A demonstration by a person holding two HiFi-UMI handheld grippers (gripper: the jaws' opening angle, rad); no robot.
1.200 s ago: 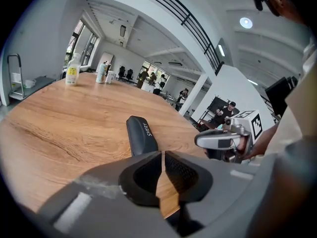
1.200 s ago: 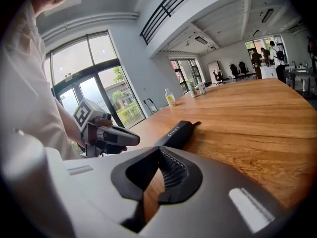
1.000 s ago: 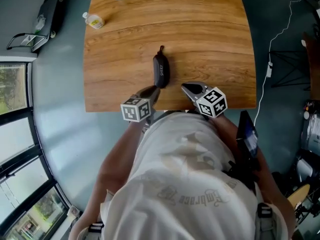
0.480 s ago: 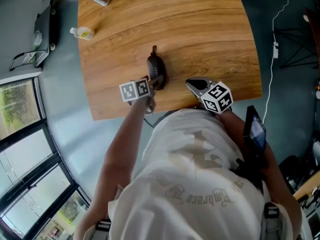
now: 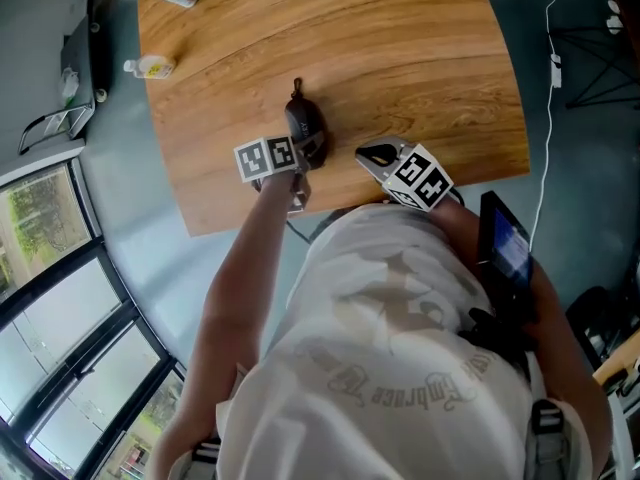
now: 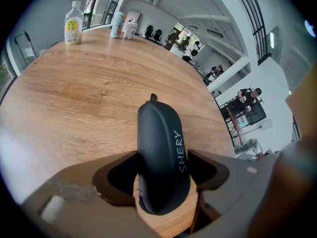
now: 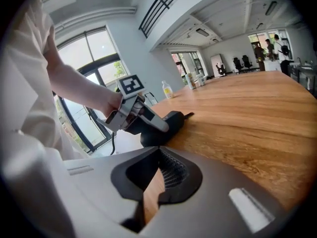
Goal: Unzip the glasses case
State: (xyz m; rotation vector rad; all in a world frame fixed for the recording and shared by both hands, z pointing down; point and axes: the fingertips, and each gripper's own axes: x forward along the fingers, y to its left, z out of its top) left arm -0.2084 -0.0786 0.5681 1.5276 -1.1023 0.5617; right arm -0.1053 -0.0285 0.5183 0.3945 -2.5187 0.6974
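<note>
Compared with a second ago, when it waited at the table's near edge, the left gripper [image 5: 306, 156] has come forward and now straddles the near end of the glasses case [image 5: 305, 126], while the right gripper [image 5: 368, 154] has stayed just to the right of the case, near that edge. We read the left gripper as closed on the case: in the left gripper view both jaws press against its dark sides, with bare table [image 5: 400, 58] showing under the rounded end. The right gripper holds nothing; its tips meet and only a sliver of wood shows through the gap behind them. The case lies flat on the table, well in from the sides, its long axis pointing away from us and its zip pull [image 6: 153, 97] at the far end. To do this step well, we judge that the left grip should be kept firm and low so the case cannot slide or roll, and that the right gripper should open, pass along the case, and take the pull squarely before drawing it along the seam and not upward. The zip line itself shows in no view, so we cannot tell which side it runs along or whether it is fully closed. The pull is small and dark, and its shape is hard to make out. In the head view the marker cube [image 5: 265, 158] covers most of the left jaws. A small bottle [image 5: 148, 66] stands well apart at the far left edge, and other small items beyond it are cut off
</note>
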